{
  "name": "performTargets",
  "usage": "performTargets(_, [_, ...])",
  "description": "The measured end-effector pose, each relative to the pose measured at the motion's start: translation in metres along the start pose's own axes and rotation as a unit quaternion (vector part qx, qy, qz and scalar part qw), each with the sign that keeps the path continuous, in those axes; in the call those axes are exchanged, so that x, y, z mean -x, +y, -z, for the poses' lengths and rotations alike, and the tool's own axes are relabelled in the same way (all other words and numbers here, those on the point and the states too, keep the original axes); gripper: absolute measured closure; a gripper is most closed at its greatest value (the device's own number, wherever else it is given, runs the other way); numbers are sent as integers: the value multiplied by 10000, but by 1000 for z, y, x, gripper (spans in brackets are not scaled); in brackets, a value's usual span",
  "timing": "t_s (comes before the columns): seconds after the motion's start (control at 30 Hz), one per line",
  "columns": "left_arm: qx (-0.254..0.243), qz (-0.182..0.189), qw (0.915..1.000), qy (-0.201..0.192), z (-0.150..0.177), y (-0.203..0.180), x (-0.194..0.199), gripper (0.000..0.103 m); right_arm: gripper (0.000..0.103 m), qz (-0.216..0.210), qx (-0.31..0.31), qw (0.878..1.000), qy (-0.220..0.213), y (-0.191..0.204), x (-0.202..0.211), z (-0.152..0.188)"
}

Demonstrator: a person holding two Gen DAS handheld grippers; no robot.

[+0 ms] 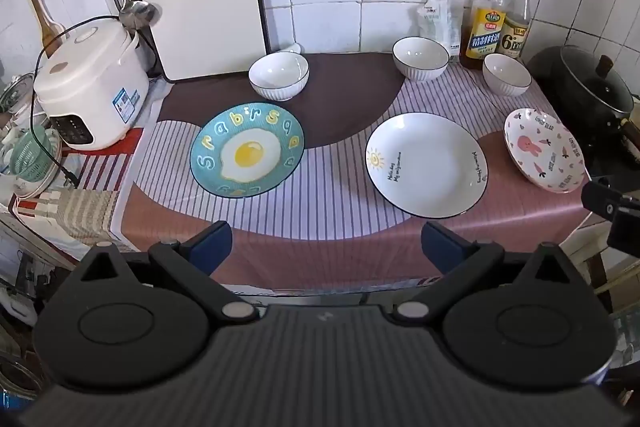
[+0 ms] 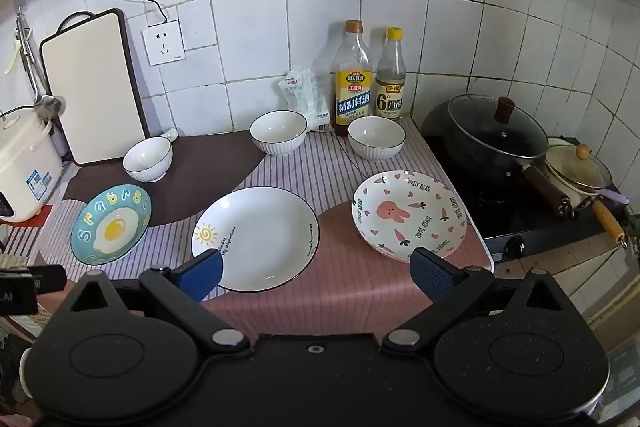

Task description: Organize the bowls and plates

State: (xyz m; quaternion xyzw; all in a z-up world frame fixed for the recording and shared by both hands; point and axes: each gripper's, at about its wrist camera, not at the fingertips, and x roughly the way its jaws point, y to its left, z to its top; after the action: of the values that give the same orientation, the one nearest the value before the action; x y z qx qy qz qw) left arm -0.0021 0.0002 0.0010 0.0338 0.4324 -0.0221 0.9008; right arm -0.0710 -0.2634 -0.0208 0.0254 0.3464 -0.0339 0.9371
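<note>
Glossy glazed plates (image 1: 426, 165), ribbed bowls (image 1: 279, 75); matt striped cloth (image 1: 320, 195); glass bottles (image 2: 352, 79).

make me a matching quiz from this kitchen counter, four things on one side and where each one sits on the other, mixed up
Things:
1. egg plate
2. rabbit plate
3. sun plate
4. rice cooker

Places:
A. middle of the three plates
B. far left, off the cloth
C. nearest the stove
D. in front of the cutting board

Pairs: 1-D, 2-C, 3-A, 4-B

Three bowls (image 1: 279, 75) stand behind three plates (image 1: 426, 165) on the cloth (image 1: 332, 195).
</note>
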Motion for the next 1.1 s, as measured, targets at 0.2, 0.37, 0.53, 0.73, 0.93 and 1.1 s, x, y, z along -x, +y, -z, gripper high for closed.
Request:
performTargets(0.2, [-31,-120,9999,96,5,-4,-8,3,2,-38,-33,10000,75,2,3,2])
performTargets(0.37, [-1,-12,10000,-15,8,-3,-5,3,2,-38,-22,9999,111,-2,-3,0])
performTargets(0.53, [-61,23,10000,-47,10,-3,-4,3,2,23,7,10000,86,0,-2,4])
performTargets(0.73, [-17,-9,10000,-52,7,-1,-5,3,2,-7,-4,10000,72,-1,-2,2])
performTargets(0.93, [-124,43,9997,-183,12,-3,-3,2,2,-15,33,10000,20,-1,-4,3])
performTargets(1.1, [-260,89,9993,-271,17,-8,-4,2,2,-25,103,9999,-117,0,-4,8])
